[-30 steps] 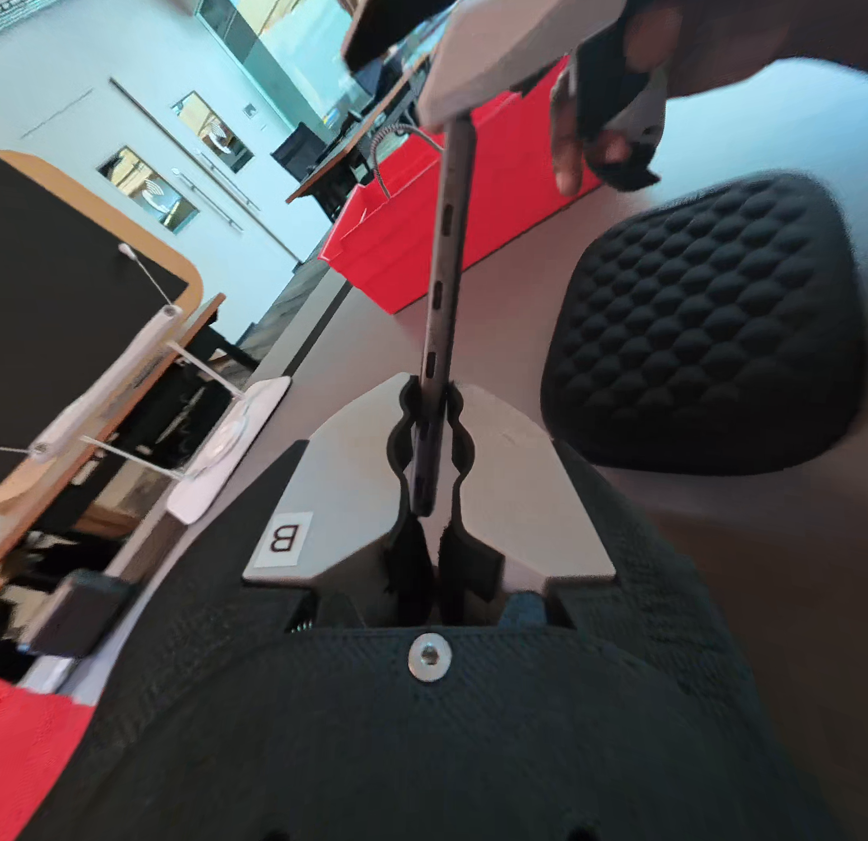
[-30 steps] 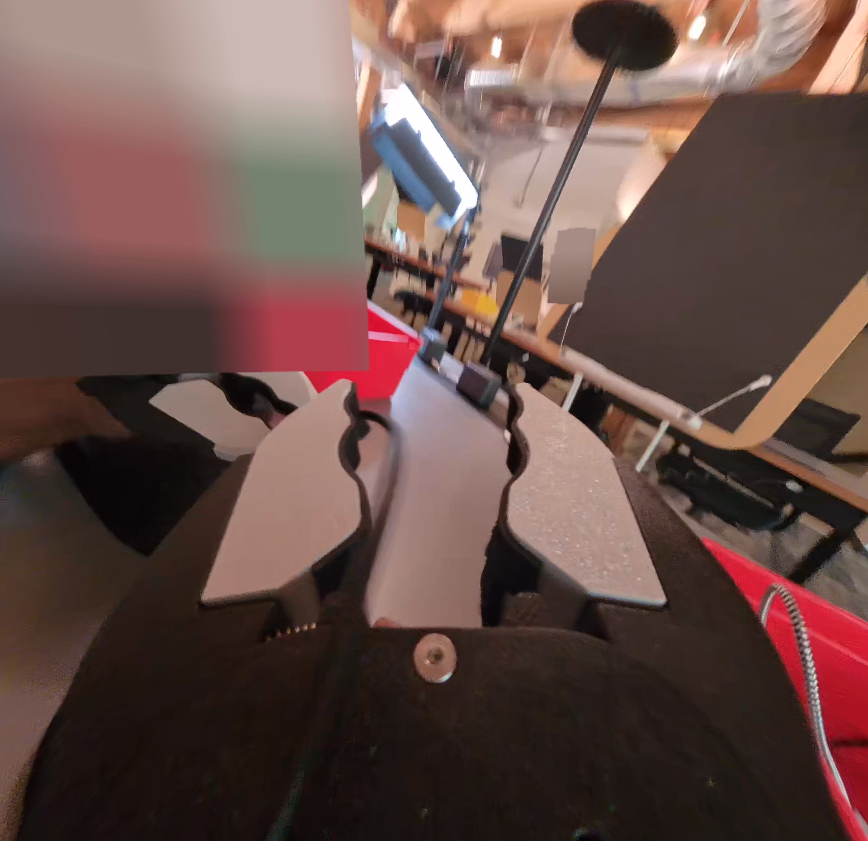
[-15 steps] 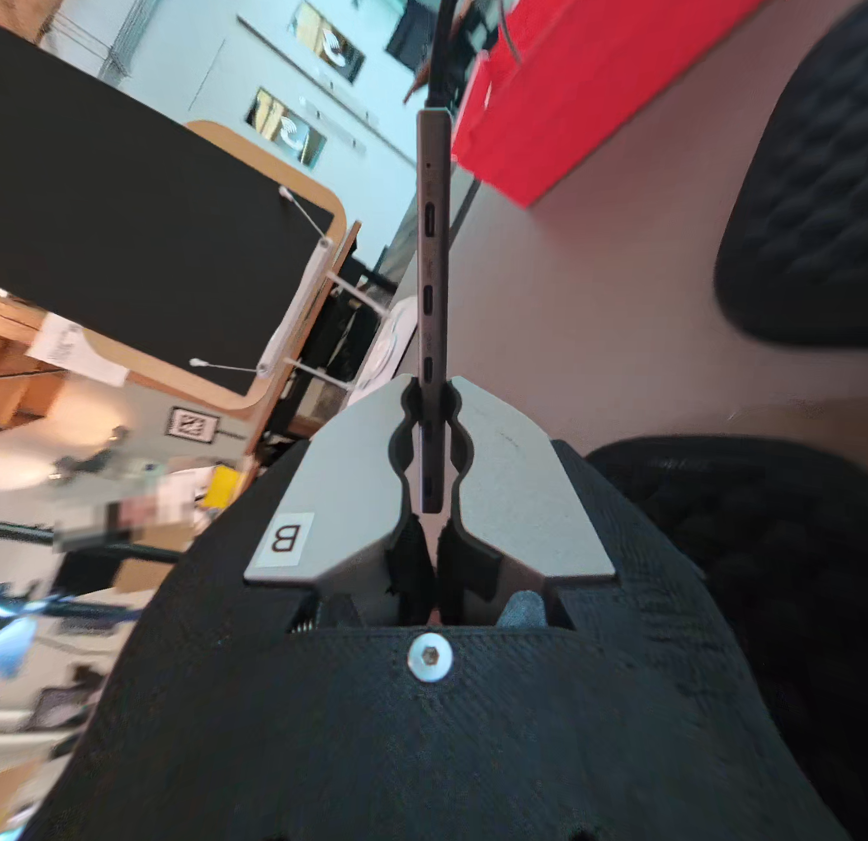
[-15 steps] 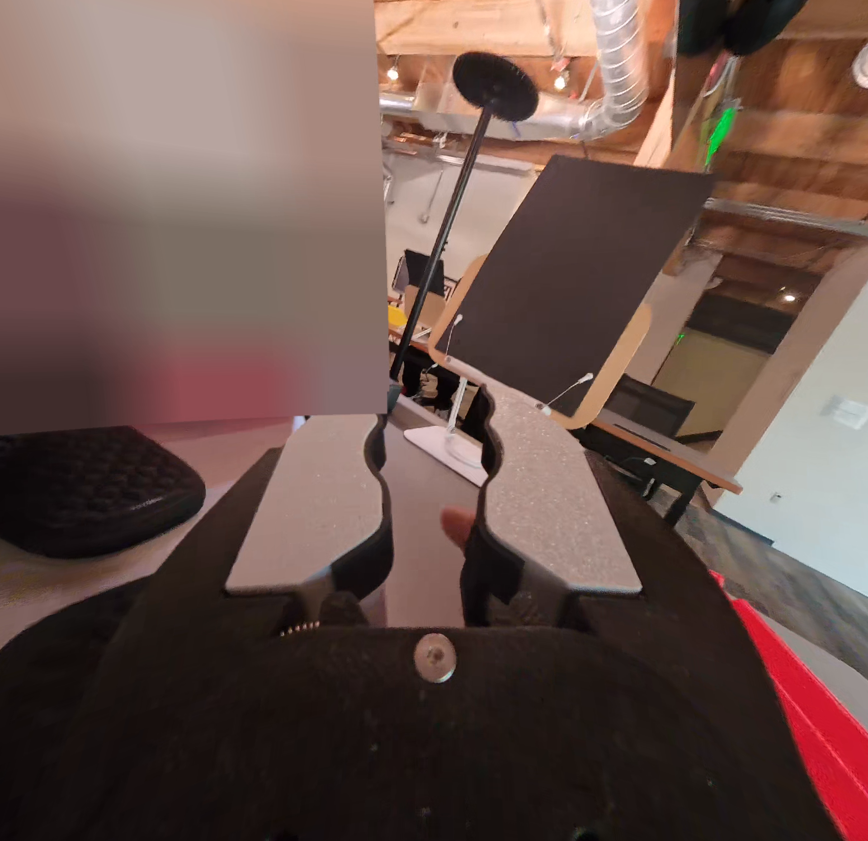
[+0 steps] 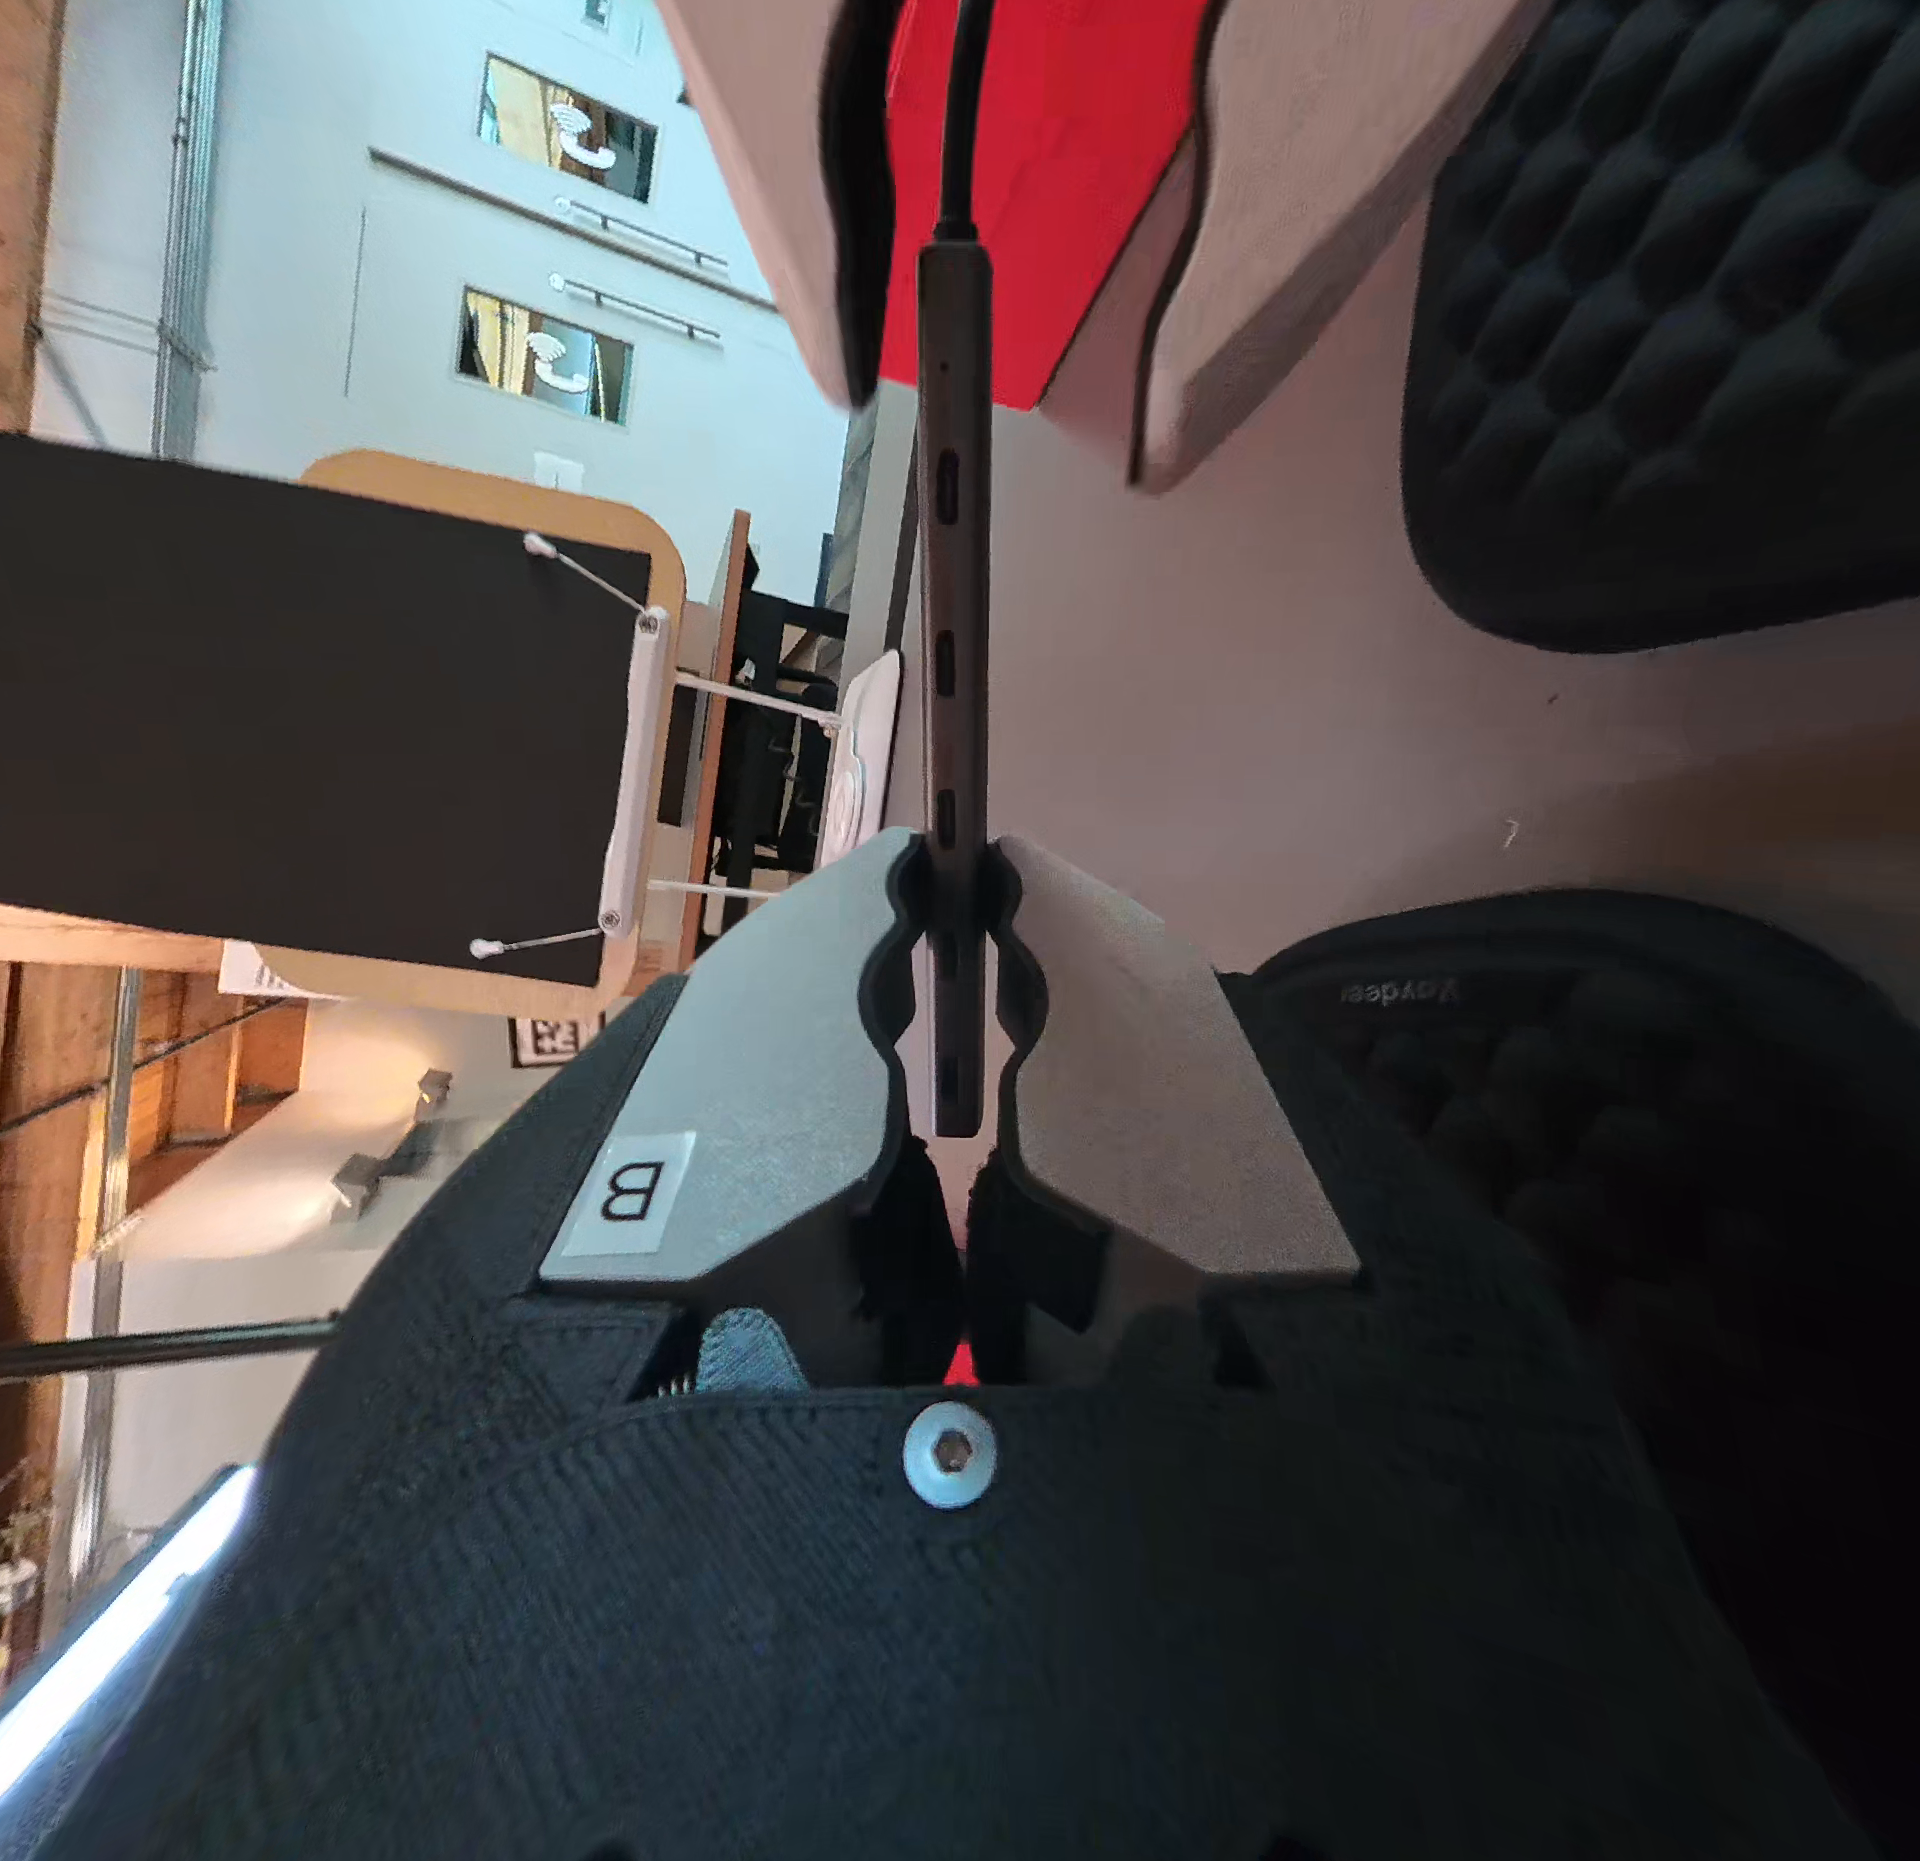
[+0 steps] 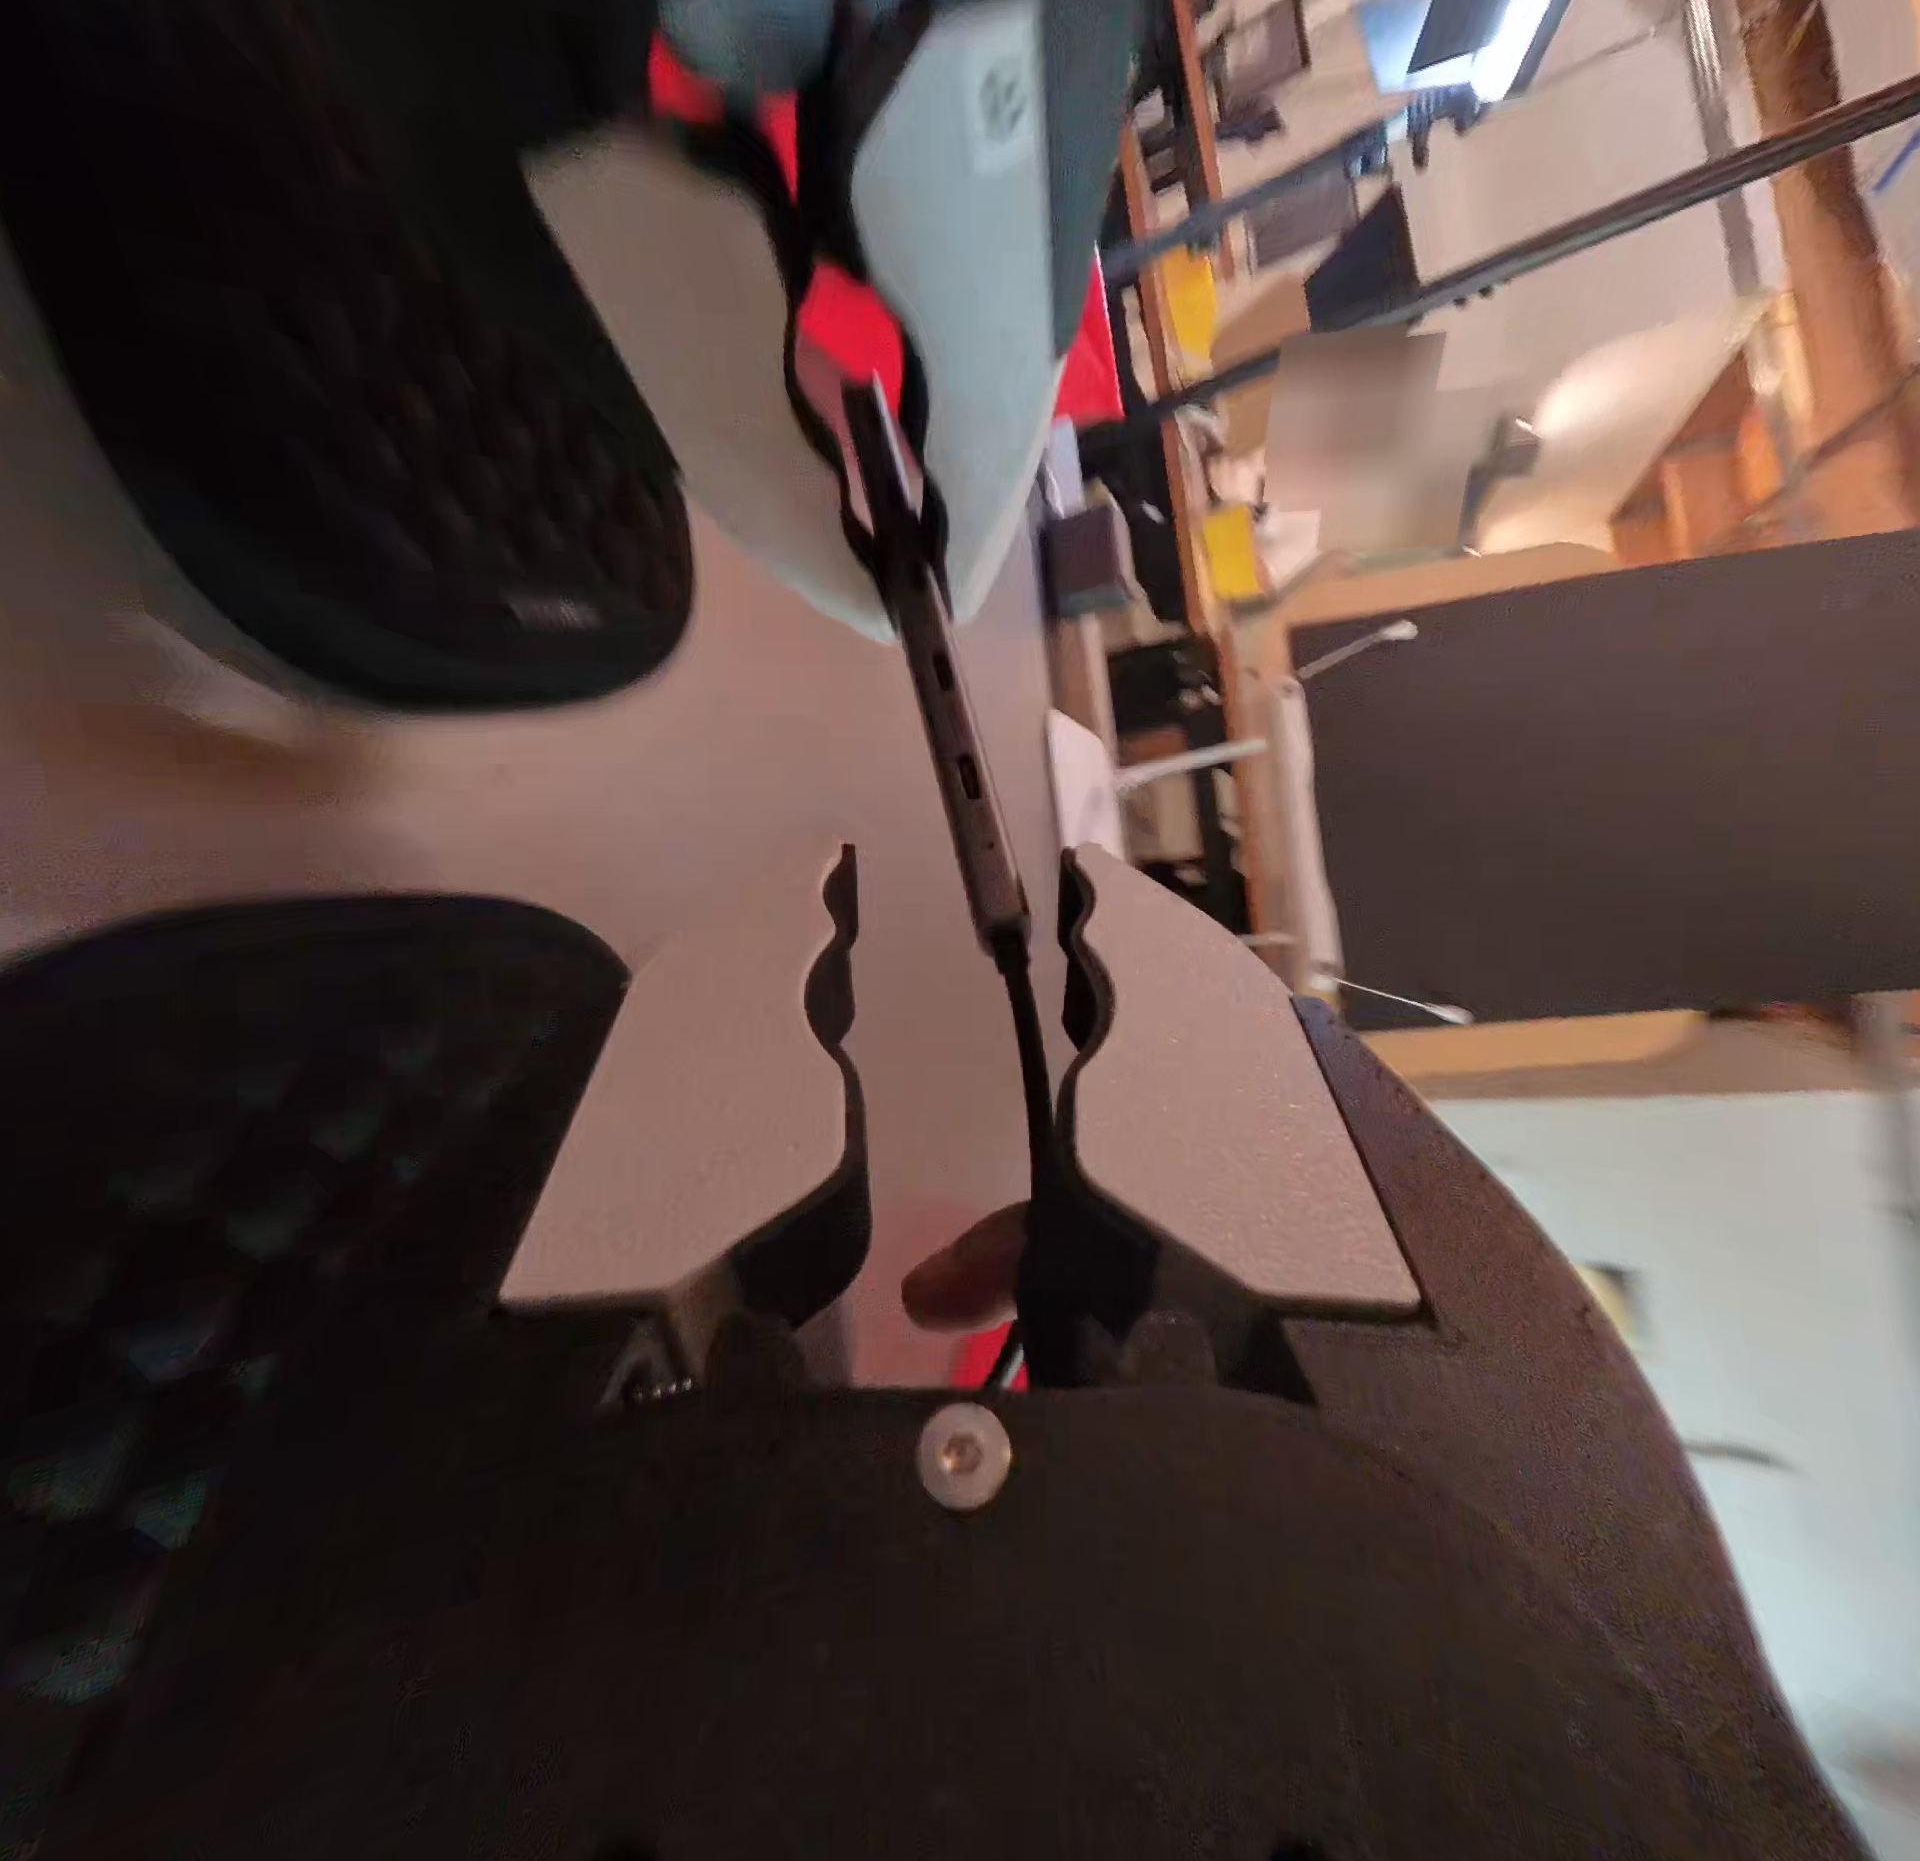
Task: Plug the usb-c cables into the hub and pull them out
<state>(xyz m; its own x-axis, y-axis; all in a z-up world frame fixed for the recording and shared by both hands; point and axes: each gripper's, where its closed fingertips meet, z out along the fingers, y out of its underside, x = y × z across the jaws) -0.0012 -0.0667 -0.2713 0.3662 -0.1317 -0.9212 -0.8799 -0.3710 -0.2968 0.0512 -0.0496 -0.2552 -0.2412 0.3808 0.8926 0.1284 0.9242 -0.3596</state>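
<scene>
Moved since half a second ago: right gripper [image 6: 956, 886] now up against the hub's cable end, fingers either side of it; earlier well clear, pointed at the room.
Table [image 5: 1247, 689]: pale grey-brown surface, seen tilted in both views.
Black pads [image 5: 1683, 284]: two dimpled cushions lying on the table, well apart from each other.
Red bin [image 5: 1049, 149]: behind the right gripper's fingers in the left wrist view.
Left gripper [image 5: 954, 855]: clamped tight on the hub, near its free end.
Right gripper: fingers parted, gripping nothing; cable running between them, close to one finger.
Hub [image 5: 951, 668]: slim grey bar, edge-on, side ports empty, held above the table.
Cable [image 6: 1029, 1042]: black lead leaving the hub's far end.
</scene>
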